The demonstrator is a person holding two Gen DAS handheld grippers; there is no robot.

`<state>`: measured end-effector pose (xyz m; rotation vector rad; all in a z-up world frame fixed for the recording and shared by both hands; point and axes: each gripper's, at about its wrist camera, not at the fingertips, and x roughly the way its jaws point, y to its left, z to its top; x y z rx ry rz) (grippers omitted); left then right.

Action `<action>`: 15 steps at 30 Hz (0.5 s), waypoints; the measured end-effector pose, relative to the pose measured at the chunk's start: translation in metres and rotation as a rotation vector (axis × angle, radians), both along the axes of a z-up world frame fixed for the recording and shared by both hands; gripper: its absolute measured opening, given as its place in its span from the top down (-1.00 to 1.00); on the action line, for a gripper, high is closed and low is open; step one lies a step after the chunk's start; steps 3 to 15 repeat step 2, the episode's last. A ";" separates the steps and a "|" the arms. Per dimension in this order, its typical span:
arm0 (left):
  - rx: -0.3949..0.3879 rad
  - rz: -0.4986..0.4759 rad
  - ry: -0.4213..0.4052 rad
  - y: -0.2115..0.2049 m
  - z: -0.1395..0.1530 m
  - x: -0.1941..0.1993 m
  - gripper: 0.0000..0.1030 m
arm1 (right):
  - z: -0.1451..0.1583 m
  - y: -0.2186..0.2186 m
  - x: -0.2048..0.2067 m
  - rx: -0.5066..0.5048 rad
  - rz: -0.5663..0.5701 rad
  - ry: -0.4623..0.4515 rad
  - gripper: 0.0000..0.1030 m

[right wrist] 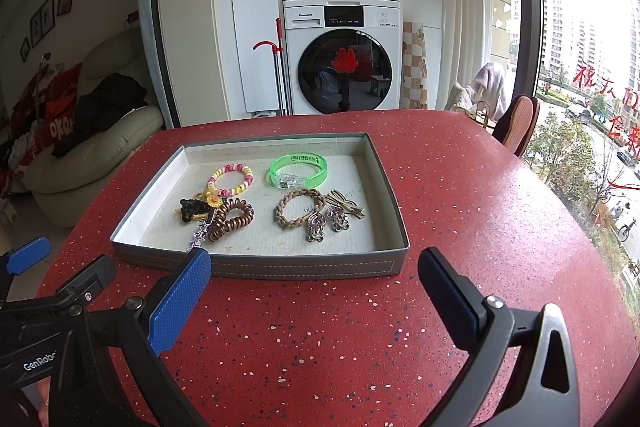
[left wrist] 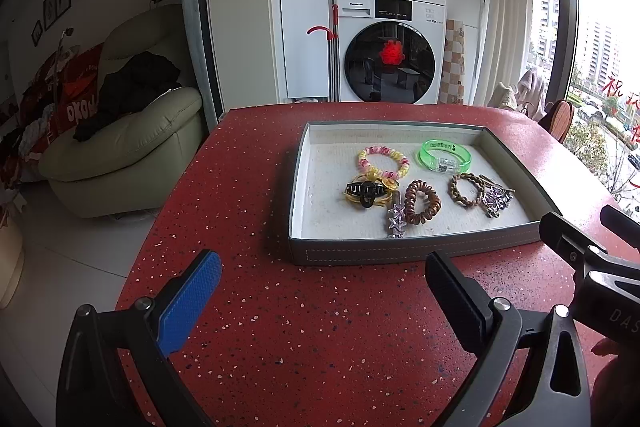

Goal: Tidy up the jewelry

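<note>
Both grippers — left (left wrist: 324, 291) and right (right wrist: 316, 287) — gape empty before the jewelry tray (right wrist: 260, 265)

Grey tray (right wrist: 256, 265) on red table, bracelets, hair ties, clips inside

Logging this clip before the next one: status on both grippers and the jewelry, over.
Left gripper open, empty, short of tray. Right gripper open, empty, same. Jewelry all in tray; green bangle at back. Nothing in the way.
</note>
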<state>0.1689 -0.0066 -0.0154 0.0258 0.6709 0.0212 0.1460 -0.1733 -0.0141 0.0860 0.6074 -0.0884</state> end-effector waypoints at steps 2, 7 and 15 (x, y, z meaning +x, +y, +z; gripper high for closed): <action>0.000 -0.003 0.003 -0.001 0.000 0.000 -1.00 | 0.000 0.000 0.000 -0.001 -0.001 -0.001 -1.00; 0.000 -0.003 0.003 -0.001 0.000 0.000 -1.00 | 0.000 0.000 0.000 -0.001 -0.001 -0.001 -1.00; 0.000 -0.003 0.003 -0.001 0.000 0.000 -1.00 | 0.000 0.000 0.000 -0.001 -0.001 -0.001 -1.00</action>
